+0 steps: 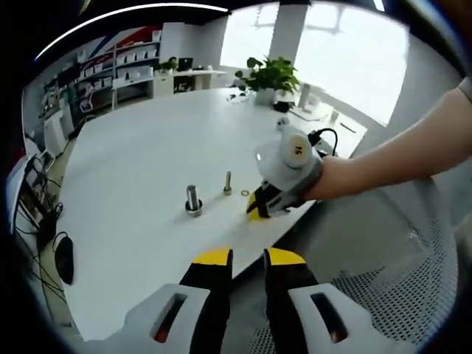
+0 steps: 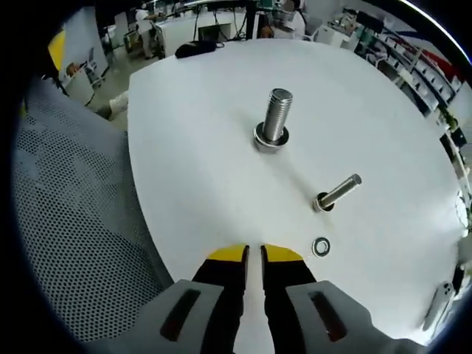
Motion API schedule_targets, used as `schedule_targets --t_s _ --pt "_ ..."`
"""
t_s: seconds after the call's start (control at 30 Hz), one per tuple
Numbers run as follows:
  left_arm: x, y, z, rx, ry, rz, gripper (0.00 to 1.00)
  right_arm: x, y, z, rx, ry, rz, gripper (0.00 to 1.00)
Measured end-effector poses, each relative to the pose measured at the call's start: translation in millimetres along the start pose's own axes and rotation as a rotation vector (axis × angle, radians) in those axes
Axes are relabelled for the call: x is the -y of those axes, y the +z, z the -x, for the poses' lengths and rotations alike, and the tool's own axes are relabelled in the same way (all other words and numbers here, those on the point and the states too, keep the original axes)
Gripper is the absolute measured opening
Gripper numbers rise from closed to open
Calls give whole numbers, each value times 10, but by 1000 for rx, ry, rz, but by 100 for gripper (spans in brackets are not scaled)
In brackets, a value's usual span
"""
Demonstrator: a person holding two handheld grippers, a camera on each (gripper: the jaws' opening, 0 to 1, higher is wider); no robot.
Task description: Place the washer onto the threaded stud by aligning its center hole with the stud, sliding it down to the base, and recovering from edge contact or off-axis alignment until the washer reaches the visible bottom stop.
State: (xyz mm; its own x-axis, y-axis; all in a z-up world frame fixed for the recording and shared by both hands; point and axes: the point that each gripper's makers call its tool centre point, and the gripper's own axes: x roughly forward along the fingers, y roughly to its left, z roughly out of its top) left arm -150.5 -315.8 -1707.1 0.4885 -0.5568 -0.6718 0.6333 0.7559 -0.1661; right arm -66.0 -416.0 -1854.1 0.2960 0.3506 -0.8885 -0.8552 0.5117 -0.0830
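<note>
A small metal washer lies flat on the white table. It rests beside a thin threaded stud that stands upright. A thicker stud stands further off with a ring at its base. My right gripper is shut and empty, with the washer just ahead and to the right of its tips. In the left gripper view the right gripper hovers at the table edge next to the washer. My left gripper is held back over the table's near edge, its jaws slightly apart with nothing between them.
A grey mesh chair sits close to the table's edge. A black mouse lies on the table. A potted plant and small items stand at the far end. Shelves line the wall.
</note>
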Motion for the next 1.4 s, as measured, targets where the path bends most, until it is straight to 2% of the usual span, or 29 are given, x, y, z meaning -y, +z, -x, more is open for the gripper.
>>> schedule_targets --t_s 0.13,0.2,0.23,0.27,0.3,0.43,0.53,0.73,0.8,1.07,1.2,1.3,1.33,1.4 --pt "-3 -14 -5 -8 2 1 14 11 12 0 3 5 -5 11" --pt "-8 -22 -3 -9 3 4 15 -17 15 1 -6 66 -90 14" --pt "-10 -22 -6 -9 4 5 15 -54 51 13 4 117 -218 17" --pt "-13 -24 -6 -10 5 5 15 -74 75 25 15 161 -278 19" --pt "-18 -25 -6 -11 7 6 15 17 89 61 32 152 -332 19" --pt "-32 -11 8 0 15 11 15 260 71 197 60 99 -307 24" --pt "-51 16 24 19 25 19 16 420 -31 287 25 51 -201 24" --pt "-55 46 38 39 29 15 16 611 -209 323 -13 13 -206 24" --pt "-51 50 40 41 26 14 16 635 -265 294 -43 20 -237 24" --pt "-28 35 37 34 17 6 16 681 -85 147 -20 35 -271 25" --pt "-36 52 43 42 18 7 15 655 -61 55 -45 49 -236 25" --pt "-28 52 41 40 13 4 15 632 -117 24 -85 51 -162 25" --pt "-24 48 36 38 11 2 15 669 -88 27 -59 37 -139 24" --pt "-21 49 35 38 9 0 15 682 -109 28 -63 44 -165 23"
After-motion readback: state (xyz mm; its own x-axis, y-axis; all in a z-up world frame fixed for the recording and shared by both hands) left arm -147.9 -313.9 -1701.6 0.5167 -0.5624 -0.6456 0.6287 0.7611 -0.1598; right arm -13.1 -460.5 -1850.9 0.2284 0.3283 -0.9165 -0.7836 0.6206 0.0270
